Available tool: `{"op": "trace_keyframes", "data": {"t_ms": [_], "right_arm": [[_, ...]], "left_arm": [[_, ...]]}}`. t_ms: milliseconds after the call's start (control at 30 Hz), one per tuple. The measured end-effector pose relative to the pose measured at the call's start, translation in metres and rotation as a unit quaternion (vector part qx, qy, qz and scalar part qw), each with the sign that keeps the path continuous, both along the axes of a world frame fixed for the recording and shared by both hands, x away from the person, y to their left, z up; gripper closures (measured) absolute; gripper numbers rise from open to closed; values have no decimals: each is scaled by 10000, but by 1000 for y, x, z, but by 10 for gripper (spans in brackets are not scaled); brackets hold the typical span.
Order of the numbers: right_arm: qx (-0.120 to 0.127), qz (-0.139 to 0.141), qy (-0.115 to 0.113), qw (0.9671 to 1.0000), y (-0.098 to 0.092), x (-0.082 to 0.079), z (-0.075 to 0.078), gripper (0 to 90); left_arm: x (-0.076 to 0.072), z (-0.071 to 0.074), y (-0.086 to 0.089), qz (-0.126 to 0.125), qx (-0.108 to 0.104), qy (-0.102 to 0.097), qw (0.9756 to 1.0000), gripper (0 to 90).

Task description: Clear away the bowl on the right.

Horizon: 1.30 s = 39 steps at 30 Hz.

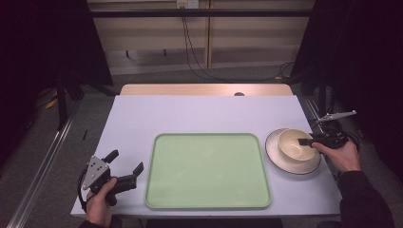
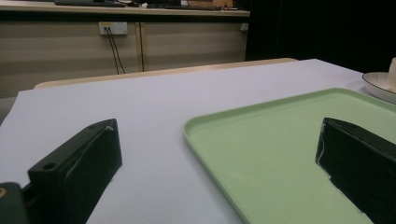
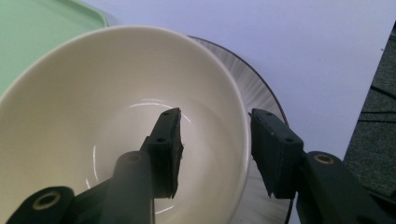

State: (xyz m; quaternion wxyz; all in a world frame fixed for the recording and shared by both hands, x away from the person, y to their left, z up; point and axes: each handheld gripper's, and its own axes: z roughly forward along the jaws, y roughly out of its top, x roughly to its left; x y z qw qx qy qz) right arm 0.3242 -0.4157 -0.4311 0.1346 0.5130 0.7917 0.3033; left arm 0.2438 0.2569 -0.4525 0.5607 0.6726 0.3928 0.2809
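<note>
- One broad counter [image 1: 204, 114] with a pale lilac top carries everything; its right edge runs just beside the plate, so anything knocked that way could go off onto the floor.
- A green tray [image 1: 207, 170] lies flat at the near middle, bare, between the two hands.
- A white plate [image 1: 291, 164] with a dark rim sits at the right, just beside the tray's right edge, and bears the bowl.
- The cream bowl [image 3: 93, 107] stands upright on that plate, empty; in the high view it is at the far right of the counter [image 1: 295, 144].
- The right gripper [image 3: 215, 140] straddles the bowl's right wall, one jaw inside and one outside over the plate. The jaws are partly closed, and a gap to the rim remains on both sides, so nothing is gripped yet.
- The left gripper [image 1: 124, 164] rests at the near left, its jaws wide apart and empty, just beside the tray's left edge.
- Risks, as I judge them: the glazed, sloping wall may slip from a shallow pinch; a grip near the rim on one side lets the bowl tip when raised; the outer jaw could catch the plate and drag it towards the counter's edge.
</note>
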Motion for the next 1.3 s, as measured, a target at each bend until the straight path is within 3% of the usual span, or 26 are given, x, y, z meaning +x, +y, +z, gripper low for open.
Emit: {"op": "trace_keyframes", "data": {"t_ms": [67,167,267,467,667,733,1100,1300], "right_arm": [[-37,-1,82,10000,0,0,-2,601],[56,65,201,9998,-1,1,-3,644],[35,13,218,9998,-1,1,-4,689],[-9,17,374,9993,-3,3,-9,767],[-80,-7,345,9994,-2,5,-12,787],[-70,-80,434,9990,-1,5,-11,797],[217,-265,484,9982,-2,7,-12,832],[214,-312,455,9982,-1,5,-9,839]], "left_arm": [[0,0,1,-24,78,-2,10000,3],[0,0,1,-32,61,2,10000,3],[0,0,0,-17,-20,4,10000,3],[0,0,0,49,19,13,10000,3],[0,0,0,42,37,13,10000,3],[0,0,0,13,24,8,10000,3],[0,0,0,-44,46,21,10000,3],[0,0,0,-16,43,30,10000,3]]}}
